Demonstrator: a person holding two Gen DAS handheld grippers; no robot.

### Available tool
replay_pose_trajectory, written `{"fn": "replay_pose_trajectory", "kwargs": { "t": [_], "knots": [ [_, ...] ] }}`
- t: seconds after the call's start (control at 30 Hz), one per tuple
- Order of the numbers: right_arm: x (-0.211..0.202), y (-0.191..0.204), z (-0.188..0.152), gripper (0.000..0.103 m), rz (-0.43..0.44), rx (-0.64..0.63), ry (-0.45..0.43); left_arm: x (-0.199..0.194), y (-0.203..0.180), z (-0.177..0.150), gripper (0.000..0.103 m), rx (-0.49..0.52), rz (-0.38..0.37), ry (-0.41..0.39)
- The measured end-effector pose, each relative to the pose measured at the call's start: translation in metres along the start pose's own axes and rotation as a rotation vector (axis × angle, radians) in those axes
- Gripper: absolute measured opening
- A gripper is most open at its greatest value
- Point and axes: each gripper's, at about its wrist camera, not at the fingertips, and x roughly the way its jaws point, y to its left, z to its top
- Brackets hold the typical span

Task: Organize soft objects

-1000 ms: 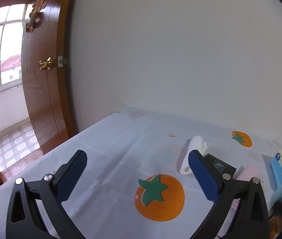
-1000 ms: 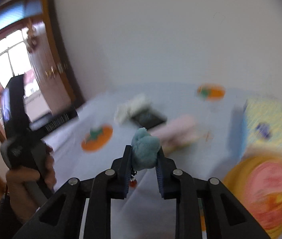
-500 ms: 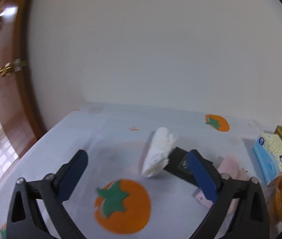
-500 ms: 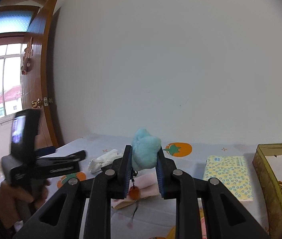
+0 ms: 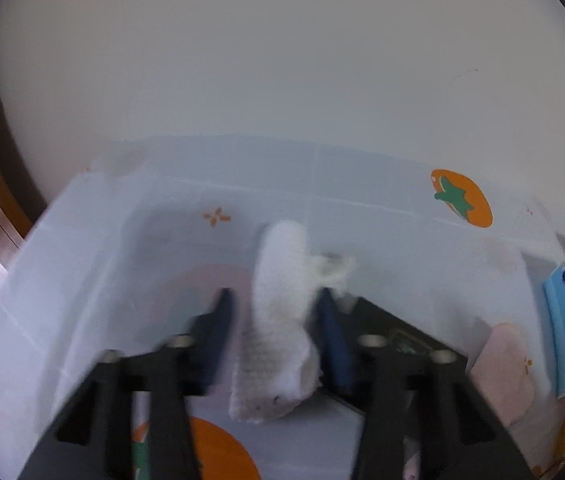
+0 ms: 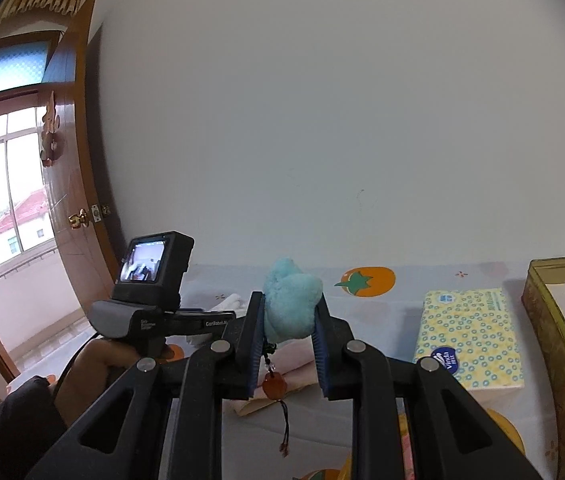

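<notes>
In the left wrist view, a white knitted sock [image 5: 280, 316] is lying at lower centre of the frame on the tomato-print tablecloth [image 5: 382, 216], its long axis running up the frame. The left gripper [image 5: 276, 322] is straddling it, jaws just closing in; blur is hiding whether the pads are pressing yet. In the right wrist view, the right gripper [image 6: 288, 322] is sitting narrowly open at lower centre, clamping a turquoise plush charm [image 6: 290, 304].

The tissue pack [image 6: 470, 336] reads "Vinda"; the left hand-held gripper [image 6: 198, 322] bears what looks like "GenRobot.AI".
</notes>
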Motion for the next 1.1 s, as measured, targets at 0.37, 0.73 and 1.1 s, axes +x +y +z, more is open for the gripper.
{"fn": "replay_pose_trajectory", "kwargs": {
  "t": [0.37, 0.73, 1.1],
  "knots": [
    [-0.003, -0.001, -0.003, 0.024, -0.033, -0.022, -0.025, -0.079, 0.019, -0.032, 0.019, -0.178, 0.092, -0.378],
    [-0.009, -0.004, -0.006, 0.024, -0.059, -0.039, -0.054, -0.149, -0.036, -0.098, 0.019, -0.155, 0.157, -0.518],
    [-0.045, -0.006, -0.012, 0.024, -0.032, -0.113, -0.101, -0.167, -0.060, -0.125, 0.019, -0.169, 0.155, -0.564]
  ]
}}
